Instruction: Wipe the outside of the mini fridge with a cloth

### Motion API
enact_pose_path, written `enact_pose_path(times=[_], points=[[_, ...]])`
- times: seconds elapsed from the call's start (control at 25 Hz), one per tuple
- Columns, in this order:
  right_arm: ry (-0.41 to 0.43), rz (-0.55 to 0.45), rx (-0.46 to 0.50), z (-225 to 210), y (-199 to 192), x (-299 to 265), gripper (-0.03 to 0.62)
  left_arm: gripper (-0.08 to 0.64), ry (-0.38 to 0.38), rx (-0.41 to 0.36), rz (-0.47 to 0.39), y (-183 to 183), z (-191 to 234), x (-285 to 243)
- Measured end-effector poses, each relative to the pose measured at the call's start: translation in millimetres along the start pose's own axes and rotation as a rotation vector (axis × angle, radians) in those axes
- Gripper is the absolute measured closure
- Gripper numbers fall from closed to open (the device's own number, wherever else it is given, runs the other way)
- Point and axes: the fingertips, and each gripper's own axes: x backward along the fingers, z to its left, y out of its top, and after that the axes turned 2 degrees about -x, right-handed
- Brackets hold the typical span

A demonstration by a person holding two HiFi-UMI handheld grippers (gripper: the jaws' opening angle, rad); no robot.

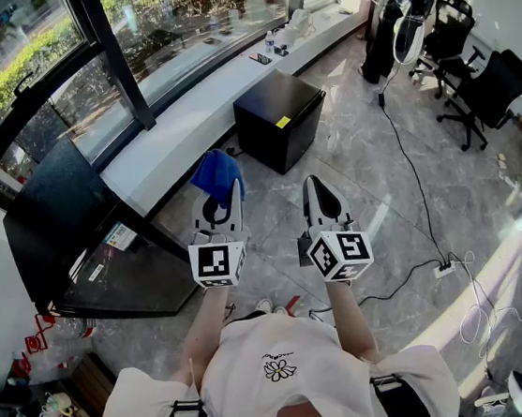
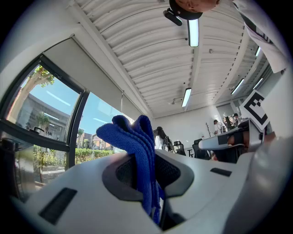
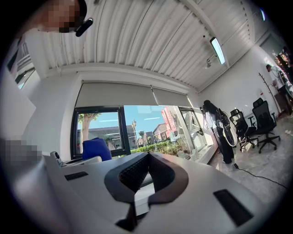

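Left claw (image 1: 221, 206) pinches the blue cloth (image 1: 218, 174), which hides its tips from above, right claw (image 1: 315, 183) is pressed together empty, and the mini fridge (image 1: 280, 115) stands ahead on the floor (image 1: 372, 189).

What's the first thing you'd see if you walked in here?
The bright blue cloth pops out first, pinched in the left gripper held out in front of the person. Next comes the black mini fridge, sitting on the grey floor by the big window. The right gripper, next to the left one, is shut and empty.
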Motion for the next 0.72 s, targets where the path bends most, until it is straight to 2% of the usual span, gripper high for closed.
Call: enact_pose_path(times=[0.16,0.28,0.4,0.72], points=[[0.004,0.007,-0.004,-14.4,-6.2,10.5,0.581,0.504,0.007,-0.012,0.001,-2.8,-12.2,3.8],[-0.029,0.035,-0.044,-22.8,-15.5,7.9,0.581,0.503,0.001,-0.019,0.017,-9.6,-14.0,2.8],[-0.025,0.046,-0.064,-25.1,-22.1,7.2,0.581,0.503,0.002,-0.023,0.029,-16.5,-14.4,0.1],[-0.057,0.061,-0.062,-68.0,-36.5,-40.6,0.581,0.503,-0.021,-0.021,0.004,-35.4,-2.3,-67.9]])
